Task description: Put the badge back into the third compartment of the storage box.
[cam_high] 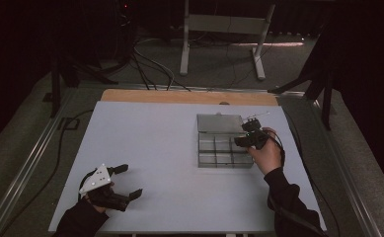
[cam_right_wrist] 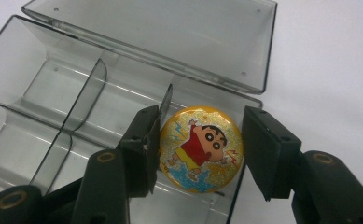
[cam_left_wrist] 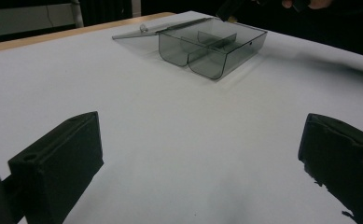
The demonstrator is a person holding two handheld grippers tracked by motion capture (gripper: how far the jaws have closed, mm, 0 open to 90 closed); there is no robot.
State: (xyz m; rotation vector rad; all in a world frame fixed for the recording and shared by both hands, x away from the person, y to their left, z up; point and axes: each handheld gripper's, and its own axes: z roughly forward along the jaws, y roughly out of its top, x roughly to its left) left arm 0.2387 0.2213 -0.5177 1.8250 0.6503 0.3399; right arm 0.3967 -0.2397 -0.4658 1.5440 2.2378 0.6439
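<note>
**Entry: cartoon badge at a compartment of the divided box**

While the high view is consulted: left gripper [cam_high: 125, 181] rests on the white table [cam_high: 145, 148], jaws spread, idle; right gripper [cam_high: 246, 133] hangs over the right edge of the clear divided box [cam_high: 225, 150], whose lid [cam_high: 219, 123] lies folded back.

Left gripper view: jaws wide apart, nothing between them; box [cam_left_wrist: 212, 49] well apart, far across the table.

Right gripper view: round cartoon badge [cam_right_wrist: 200, 149] sits between the jaws in the box's near right compartment [cam_right_wrist: 188, 200]. Left jaw touches its edge; right jaw shows a slight gap. Grip probably loosened.

Step judged: placing the badge. Next move calls for opening wider and lifting straight out.
</note>
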